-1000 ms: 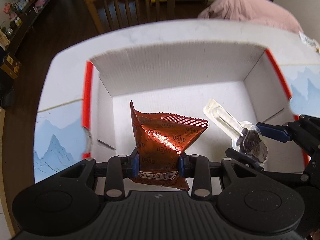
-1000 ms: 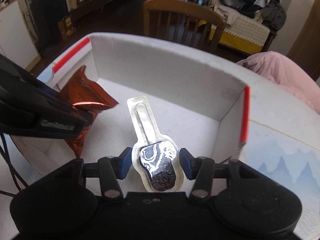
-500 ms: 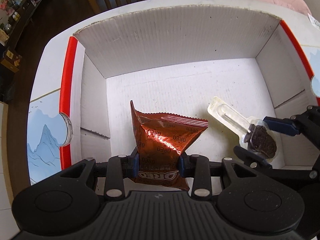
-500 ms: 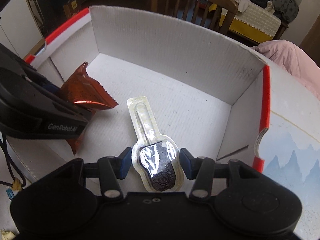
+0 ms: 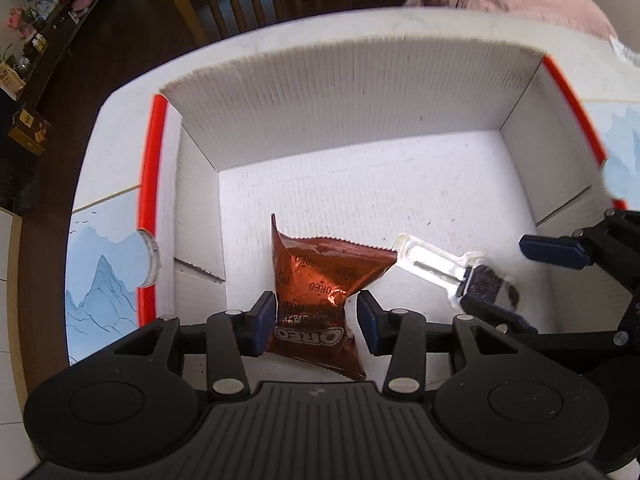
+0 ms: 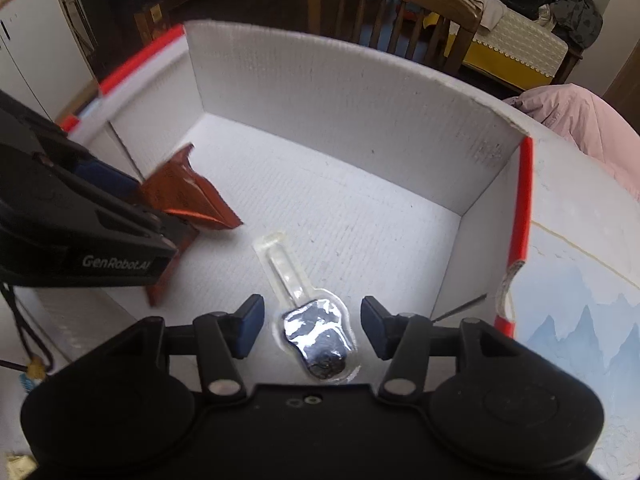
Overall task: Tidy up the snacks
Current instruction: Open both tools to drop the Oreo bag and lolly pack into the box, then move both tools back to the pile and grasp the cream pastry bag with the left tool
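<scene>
Box (image 5: 360, 92) holds both snacks; left hand-held gripper (image 5: 316, 322) released around Oreo pack (image 5: 320, 280), right hand-held gripper (image 6: 312, 326) released around lollipop (image 6: 316, 336).

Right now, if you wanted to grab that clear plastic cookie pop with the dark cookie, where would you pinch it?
Pinch the clear plastic cookie pop across its wide dark cookie end, from above, near the right gripper. That end is broad and lies flat on the white cardboard box floor; the thin stick would slip.

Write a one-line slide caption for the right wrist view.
Right gripper open around a wrapped cookie pop inside the white box.
</scene>
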{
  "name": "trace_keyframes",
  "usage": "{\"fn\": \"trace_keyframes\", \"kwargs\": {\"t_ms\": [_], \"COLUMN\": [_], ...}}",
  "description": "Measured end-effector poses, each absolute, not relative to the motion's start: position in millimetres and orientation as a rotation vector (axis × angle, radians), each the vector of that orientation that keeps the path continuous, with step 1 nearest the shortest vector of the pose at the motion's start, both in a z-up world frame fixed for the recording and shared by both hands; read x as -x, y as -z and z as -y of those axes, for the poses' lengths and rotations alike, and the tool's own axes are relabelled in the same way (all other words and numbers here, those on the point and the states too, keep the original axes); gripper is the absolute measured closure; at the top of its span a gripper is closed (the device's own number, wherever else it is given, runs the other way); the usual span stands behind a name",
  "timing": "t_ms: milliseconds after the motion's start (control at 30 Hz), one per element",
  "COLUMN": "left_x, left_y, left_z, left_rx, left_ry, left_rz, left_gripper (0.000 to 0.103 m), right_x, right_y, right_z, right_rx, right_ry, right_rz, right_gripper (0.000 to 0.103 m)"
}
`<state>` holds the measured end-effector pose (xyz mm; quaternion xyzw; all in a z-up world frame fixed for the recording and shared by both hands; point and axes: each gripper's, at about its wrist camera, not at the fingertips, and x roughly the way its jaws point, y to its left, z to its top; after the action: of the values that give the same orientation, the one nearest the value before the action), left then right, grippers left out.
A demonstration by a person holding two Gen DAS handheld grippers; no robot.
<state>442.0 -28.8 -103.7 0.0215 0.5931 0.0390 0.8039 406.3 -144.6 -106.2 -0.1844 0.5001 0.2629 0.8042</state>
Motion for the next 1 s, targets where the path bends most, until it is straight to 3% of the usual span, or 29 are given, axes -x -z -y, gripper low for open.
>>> {"fn": "trace_keyframes", "kwargs": {"t_ms": [267,667,800,1000], "left_x": [-417.2,-359.5,-333.9,-290.7], "left_y": [63.3,11.6,1.1,-12.8], "left_z": [24.4,19.1,13.3,11.3], "left_rx": [0.008,0.044,0.055,0.020], "left_ry": [-0.073,0.001,0.024,0.040], "left_rz": [-1.164,-1.020,-0.988,-0.930], "left_gripper": [0.060,0.060,0.060,0.059], "right_x": [-391.8,-343.5,-321.4,-280.5], "right_y": [63.9,9.1,-4.0,-15.6], "right_z": [159.4,177.9,181.1,181.4], "right_rx": [0.303,0.224,0.189,0.150], "right_ry": [-0.589,-0.528,-0.517,-0.515], "right_rz": [-0.990,-0.886,-0.858,-0.827], "right_gripper": [0.041,0.039,0.030,0.027]}}
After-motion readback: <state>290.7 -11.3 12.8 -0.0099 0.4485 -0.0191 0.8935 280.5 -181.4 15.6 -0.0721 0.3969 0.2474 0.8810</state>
